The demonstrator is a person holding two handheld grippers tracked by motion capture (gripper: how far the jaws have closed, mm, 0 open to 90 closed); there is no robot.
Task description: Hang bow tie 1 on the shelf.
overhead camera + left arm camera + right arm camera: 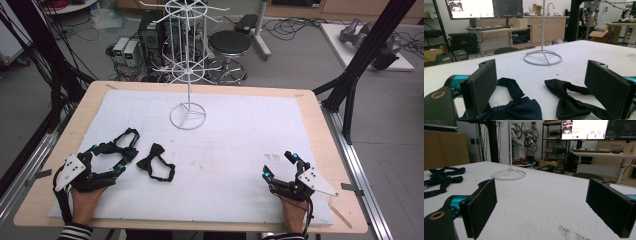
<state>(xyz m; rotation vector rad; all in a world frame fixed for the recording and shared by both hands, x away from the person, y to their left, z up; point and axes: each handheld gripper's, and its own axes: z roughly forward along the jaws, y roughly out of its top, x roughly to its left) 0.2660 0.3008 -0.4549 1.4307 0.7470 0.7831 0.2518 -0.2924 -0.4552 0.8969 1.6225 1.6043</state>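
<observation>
Nothing is picked up yet. Both grippers rest on the counter [310, 125] with jaws wide: the left gripper [107, 159] at eight o'clock, the right gripper [279, 164] at four. A navy bow tie [509, 110] lies between the left jaws, a black one [156, 164] just beside. The rack [188, 65] stands at twelve. Likely next: closing on the navy tie.

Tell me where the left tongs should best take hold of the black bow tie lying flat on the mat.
Probably at the narrow centre knot of the black bow tie, coming down from above with the jaws across it. The left tongs stand open beside it; the knot is the thinnest, firmest part, while the wings and strap lie limp.
</observation>
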